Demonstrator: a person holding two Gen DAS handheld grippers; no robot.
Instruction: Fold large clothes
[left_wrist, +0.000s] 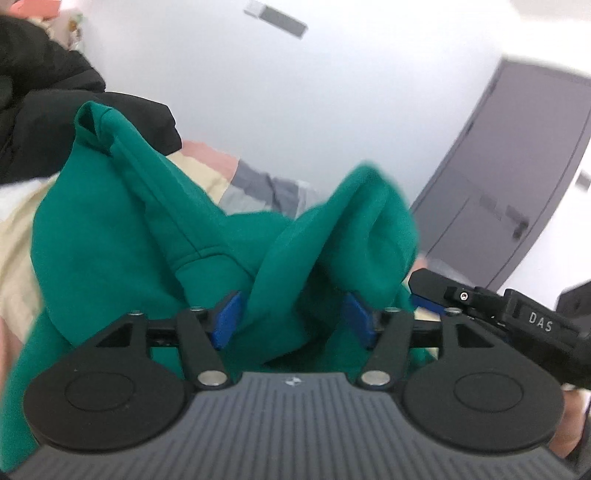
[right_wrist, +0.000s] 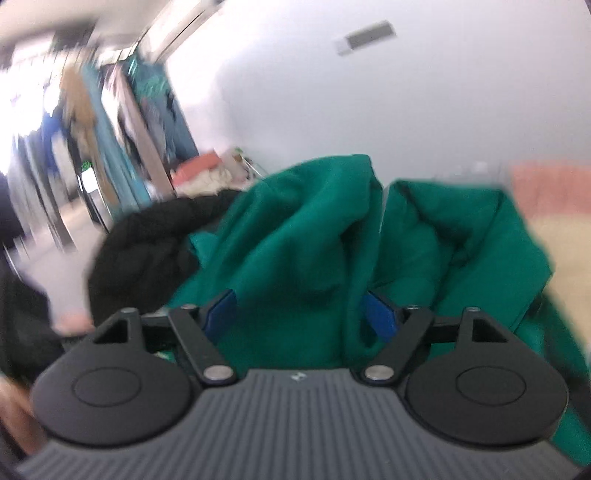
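Observation:
A large green sweatshirt (left_wrist: 122, 236) is bunched up in front of both cameras. My left gripper (left_wrist: 291, 314) has a thick fold of the green fabric between its blue pads (left_wrist: 227, 317) and holds it lifted. My right gripper (right_wrist: 299, 314) also has a bunch of the same green sweatshirt (right_wrist: 295, 240) between its blue pads (right_wrist: 378, 317). The right gripper's black body (left_wrist: 517, 314) shows at the right edge of the left wrist view, close beside my left one. Both views are blurred by motion.
A black garment (left_wrist: 44, 110) lies behind the sweatshirt; it also shows in the right wrist view (right_wrist: 147, 236). A cream and pink bed cover (left_wrist: 199, 173) lies underneath. A dark door (left_wrist: 517, 177) is at right. Hanging clothes (right_wrist: 110, 129) stand at left.

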